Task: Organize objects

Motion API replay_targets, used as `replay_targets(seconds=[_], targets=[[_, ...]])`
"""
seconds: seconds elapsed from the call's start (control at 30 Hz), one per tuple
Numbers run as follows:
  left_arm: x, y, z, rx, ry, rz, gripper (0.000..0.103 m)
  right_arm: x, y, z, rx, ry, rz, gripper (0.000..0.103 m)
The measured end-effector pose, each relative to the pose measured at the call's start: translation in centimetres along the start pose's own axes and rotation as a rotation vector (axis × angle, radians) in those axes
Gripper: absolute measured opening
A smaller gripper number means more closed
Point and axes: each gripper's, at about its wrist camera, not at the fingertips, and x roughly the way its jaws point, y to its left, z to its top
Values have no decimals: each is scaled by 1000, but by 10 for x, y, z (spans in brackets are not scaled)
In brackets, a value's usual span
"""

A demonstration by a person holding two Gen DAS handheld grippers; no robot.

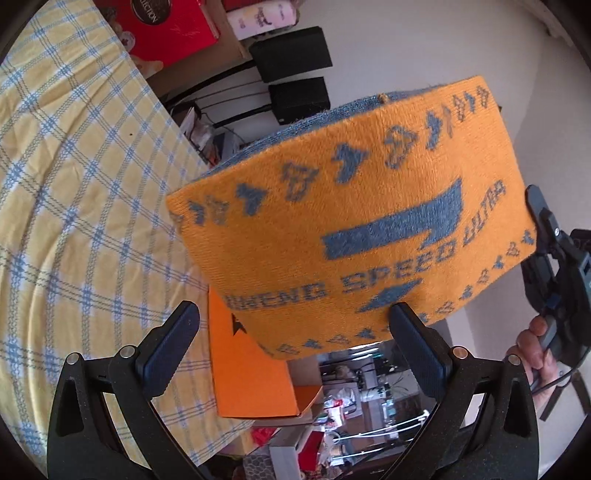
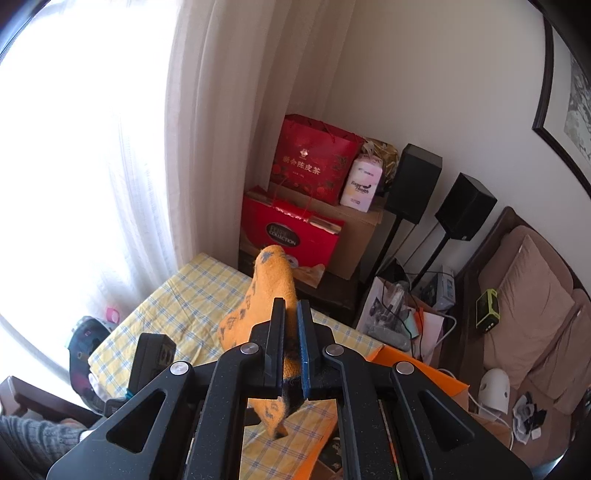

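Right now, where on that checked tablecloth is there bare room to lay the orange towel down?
The checked tablecloth is bare across its wide middle, from the red gift box at the far end to the orange box at the near edge. The towel hangs above that edge, pinched in the right tongs. The floor past the table is crowded.

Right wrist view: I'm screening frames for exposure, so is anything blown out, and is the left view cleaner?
Right wrist view: the window is blown out white, though the orange towel stays readable. Left wrist view: evenly lit, with fisheye bending at the edges.
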Motion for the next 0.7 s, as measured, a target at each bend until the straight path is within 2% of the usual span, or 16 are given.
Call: replay_targets(seconds=[0.13,0.23,0.33,0.4,0.43,0.53,0.6,0.7], targets=[[10,-5,10,-46,-9,-136,103,-1,-3,-6,24,5,13,5],[10,-17,17,9,-47,-201,103,1,-7,-10,28,18,5,5],[6,-30,24,66,-76,-193,96,3,-11,-15,33,23,2,5],[9,-35,28,83,-46,-182,86,5,-15,-17,38,27,1,5],[10,-37,28,91,-30,-169,86,6,-16,-19,41,28,2,5],[3,-41,27,136,-18,-93,89,9,-17,-24,46,33,10,5],[-8,-42,29,172,-35,-37,101,9,-15,-26,42,35,18,5],[-22,-44,35,197,-53,-13,102,8,-13,-29,34,37,31,5]])
